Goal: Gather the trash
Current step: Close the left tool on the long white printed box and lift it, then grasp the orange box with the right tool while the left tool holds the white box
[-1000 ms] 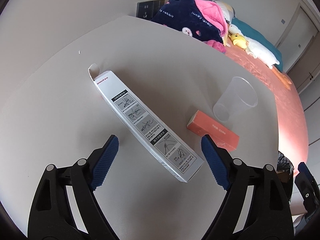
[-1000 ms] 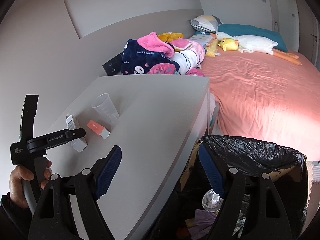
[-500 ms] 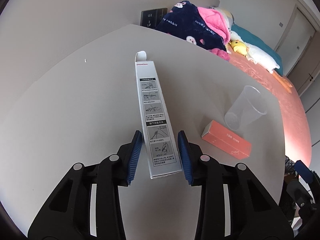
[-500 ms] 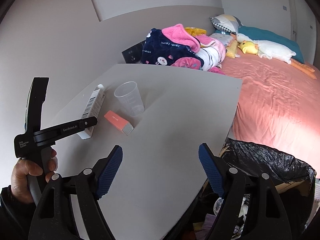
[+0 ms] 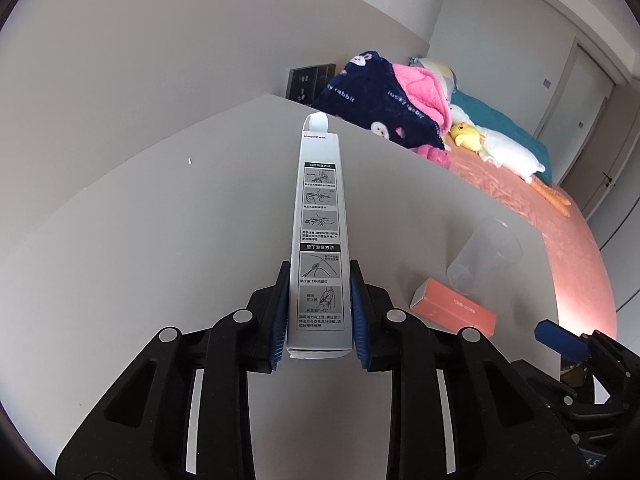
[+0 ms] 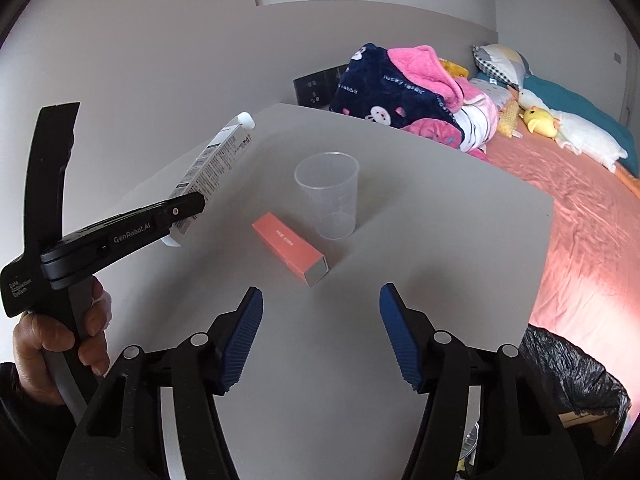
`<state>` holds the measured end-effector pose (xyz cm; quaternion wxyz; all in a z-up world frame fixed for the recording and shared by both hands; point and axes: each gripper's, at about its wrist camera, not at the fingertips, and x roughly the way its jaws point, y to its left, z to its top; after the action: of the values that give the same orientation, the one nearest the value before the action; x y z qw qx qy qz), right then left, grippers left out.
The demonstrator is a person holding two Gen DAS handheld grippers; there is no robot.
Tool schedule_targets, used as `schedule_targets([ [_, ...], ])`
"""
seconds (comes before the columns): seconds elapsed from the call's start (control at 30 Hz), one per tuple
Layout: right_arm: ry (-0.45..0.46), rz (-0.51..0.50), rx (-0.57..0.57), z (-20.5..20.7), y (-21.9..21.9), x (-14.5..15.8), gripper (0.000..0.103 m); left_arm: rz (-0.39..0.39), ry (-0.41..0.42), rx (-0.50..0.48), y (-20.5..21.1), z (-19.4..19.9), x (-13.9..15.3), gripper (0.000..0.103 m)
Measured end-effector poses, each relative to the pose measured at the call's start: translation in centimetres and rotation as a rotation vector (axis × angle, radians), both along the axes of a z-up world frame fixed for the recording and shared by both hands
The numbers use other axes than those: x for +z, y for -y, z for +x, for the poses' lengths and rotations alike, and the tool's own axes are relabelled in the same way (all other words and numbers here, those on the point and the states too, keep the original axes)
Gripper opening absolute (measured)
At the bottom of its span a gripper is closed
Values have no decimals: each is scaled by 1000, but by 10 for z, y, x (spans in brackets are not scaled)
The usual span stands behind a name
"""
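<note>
My left gripper [image 5: 319, 312] is shut on the near end of a long white carton [image 5: 319, 220] with printed instruction pictures, holding it lifted off the grey table [image 5: 140, 260], far end tilted up. The right wrist view shows the same carton [image 6: 212, 172] raised in the left gripper [image 6: 192, 206]. My right gripper [image 6: 321, 340] is open and empty above the table, just short of an orange box [image 6: 290, 248] lying flat and a clear plastic cup [image 6: 330, 194] standing upright behind it. Both also show in the left wrist view: the box [image 5: 454, 308] and the cup [image 5: 482, 256].
A bin lined with a black bag [image 6: 576, 376] stands beside the table's right edge. A bed with a pink sheet [image 6: 580, 208], plush toys and a heap of blankets [image 6: 404, 92] lies beyond. A dark switch panel [image 6: 316, 84] is on the wall.
My left gripper closed on the white carton and lifted it off the table. My right gripper swung from over the bin to above the table, facing the orange box and cup.
</note>
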<state>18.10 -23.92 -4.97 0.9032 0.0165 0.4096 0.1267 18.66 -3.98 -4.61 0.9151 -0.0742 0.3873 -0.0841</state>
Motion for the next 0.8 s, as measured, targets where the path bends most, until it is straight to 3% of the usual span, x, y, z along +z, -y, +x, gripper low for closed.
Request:
schedule_targets([
  [0.27,-32,-37,31,18,-17,-5,63,-23,2,40,-13,0,2,27],
  [0.57,-72,-36,39,36,-33,-15,62,-77,3,151,-48,1,5,27],
  [0.77,-74,-72,52,45,-48,-18,48,-89,-2,174,-56,0,5,27],
  [0.8,-75,-81,57,46,-50,-18,37,-87,-3,171,-55,0,5,27],
])
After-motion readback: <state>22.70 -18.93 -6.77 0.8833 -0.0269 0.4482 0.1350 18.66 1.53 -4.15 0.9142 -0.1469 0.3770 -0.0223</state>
